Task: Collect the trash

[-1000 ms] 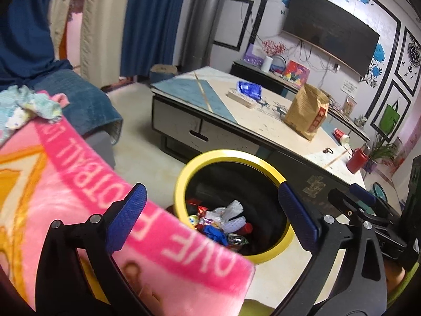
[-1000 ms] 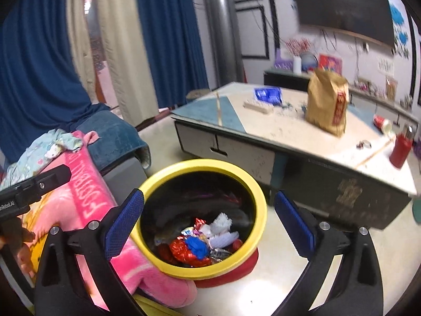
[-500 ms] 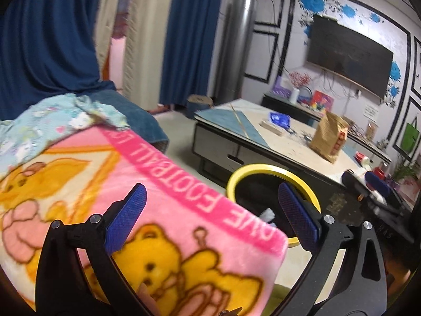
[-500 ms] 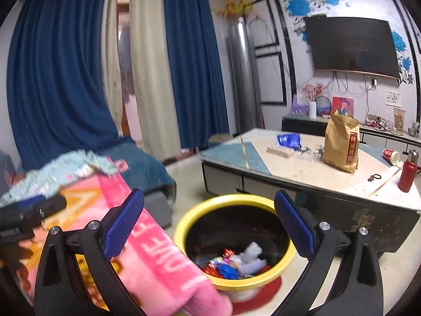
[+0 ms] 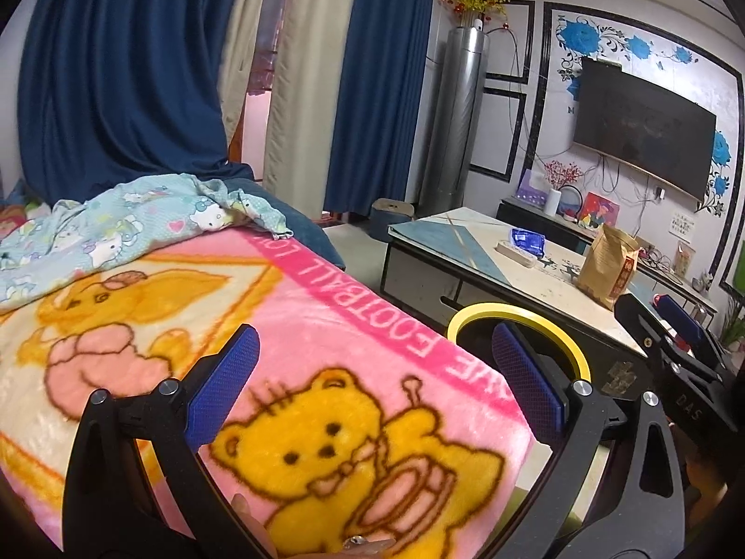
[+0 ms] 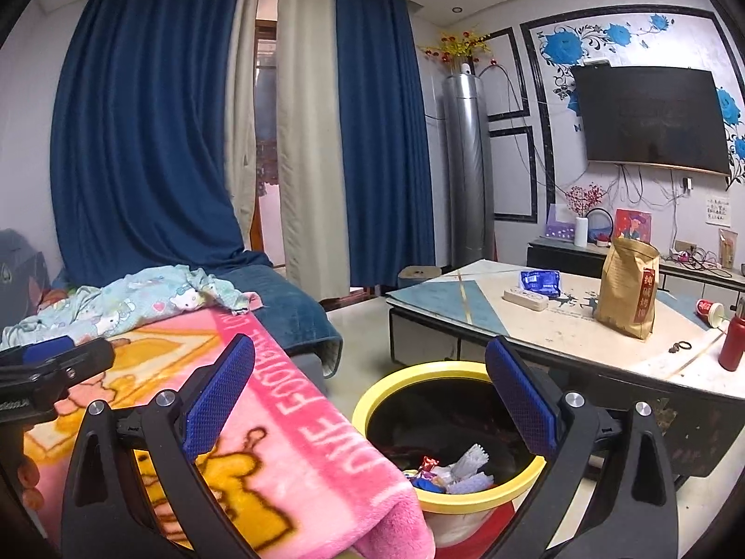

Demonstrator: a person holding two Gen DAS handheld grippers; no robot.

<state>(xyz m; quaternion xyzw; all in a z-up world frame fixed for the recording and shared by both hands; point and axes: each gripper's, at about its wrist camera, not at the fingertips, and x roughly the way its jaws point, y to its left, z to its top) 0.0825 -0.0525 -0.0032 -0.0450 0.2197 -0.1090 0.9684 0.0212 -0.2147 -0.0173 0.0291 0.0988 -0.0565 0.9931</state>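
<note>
Inside one bin (image 6: 449, 503), perhaps four wrappers (image 6: 447, 473).

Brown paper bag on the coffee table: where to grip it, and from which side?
Grip the brown paper bag at its crumpled open top, coming down from above. It stands upright and its body looks too wide for the jaws; the top edge is the thinnest part and nothing crowds it. Both the right gripper and left gripper are open and empty; the right sits nearer the table.

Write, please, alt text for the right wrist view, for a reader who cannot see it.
The open, empty right gripper hangs above a yellow-rimmed trash bin holding wrappers, beside a pink blanket. Behind stands a coffee table with a brown paper bag.
</note>
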